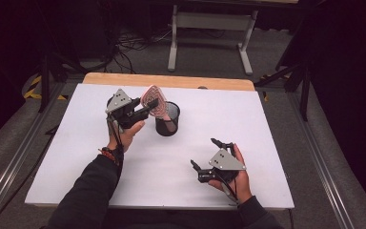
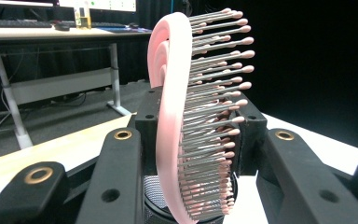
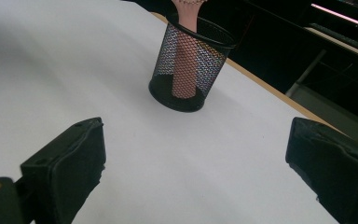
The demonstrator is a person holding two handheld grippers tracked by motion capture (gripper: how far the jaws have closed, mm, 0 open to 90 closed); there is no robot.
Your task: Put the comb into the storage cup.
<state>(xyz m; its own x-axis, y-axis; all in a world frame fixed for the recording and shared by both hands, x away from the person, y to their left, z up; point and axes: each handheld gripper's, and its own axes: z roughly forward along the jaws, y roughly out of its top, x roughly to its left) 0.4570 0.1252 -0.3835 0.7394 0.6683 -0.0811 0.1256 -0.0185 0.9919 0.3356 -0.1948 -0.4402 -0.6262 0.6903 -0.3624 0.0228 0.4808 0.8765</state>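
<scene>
Both jaws of the left gripper (image 1: 148,108) clamp the pink hairbrush (image 2: 177,116), its handle hidden inside the mesh cup (image 1: 167,119); right gripper (image 1: 205,155) agape

A white board (image 1: 248,124) covers a wooden table (image 1: 167,80) in a dim room. Beyond it, on grey floor (image 1: 209,59), stands a white-framed desk (image 1: 212,21), cables (image 1: 133,43) trailing at far left. Darkness surrounds both sides.

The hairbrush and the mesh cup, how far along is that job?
Done: the pink hairbrush stands handle-down in the black mesh cup. In hand: the left gripper is shut on its head. Left: probably letting go. The right gripper waits open, holding nothing.
</scene>
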